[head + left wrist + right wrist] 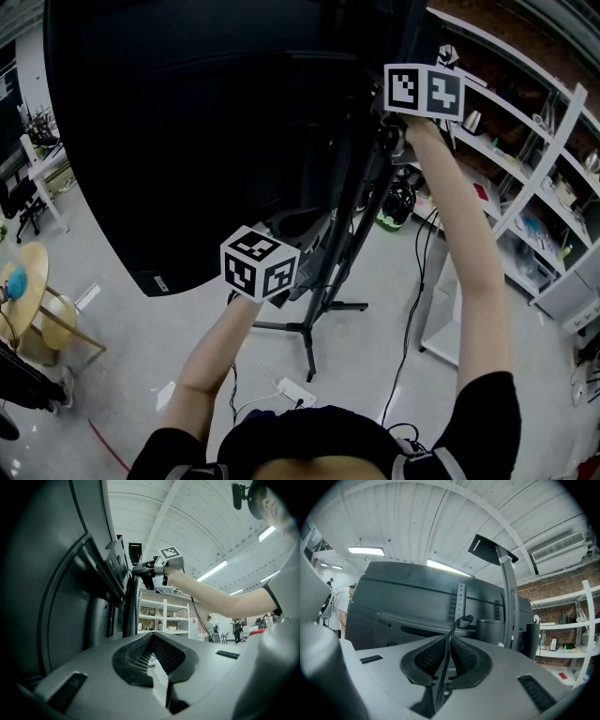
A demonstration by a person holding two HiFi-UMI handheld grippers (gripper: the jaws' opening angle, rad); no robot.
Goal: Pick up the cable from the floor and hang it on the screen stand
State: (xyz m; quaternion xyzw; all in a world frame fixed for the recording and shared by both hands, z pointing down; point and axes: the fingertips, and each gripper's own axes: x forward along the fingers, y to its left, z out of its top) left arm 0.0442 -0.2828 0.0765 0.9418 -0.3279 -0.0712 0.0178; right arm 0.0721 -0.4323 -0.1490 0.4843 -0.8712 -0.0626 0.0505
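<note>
The big black screen is seen from behind on its tripod stand. My right gripper is raised to the top of the stand's mount, and the left gripper view shows it at the bracket. In its own view the right gripper is shut on a thin black cable whose plug end pokes toward the screen's back. A black cable trails down beside my right forearm to the floor. Lower by the stand's pole, my left gripper has its jaws together with nothing between them.
White shelving with small items lines the right side. A white table leg stands near the stand. A power strip lies on the floor by my feet. A round wooden stool is at the far left.
</note>
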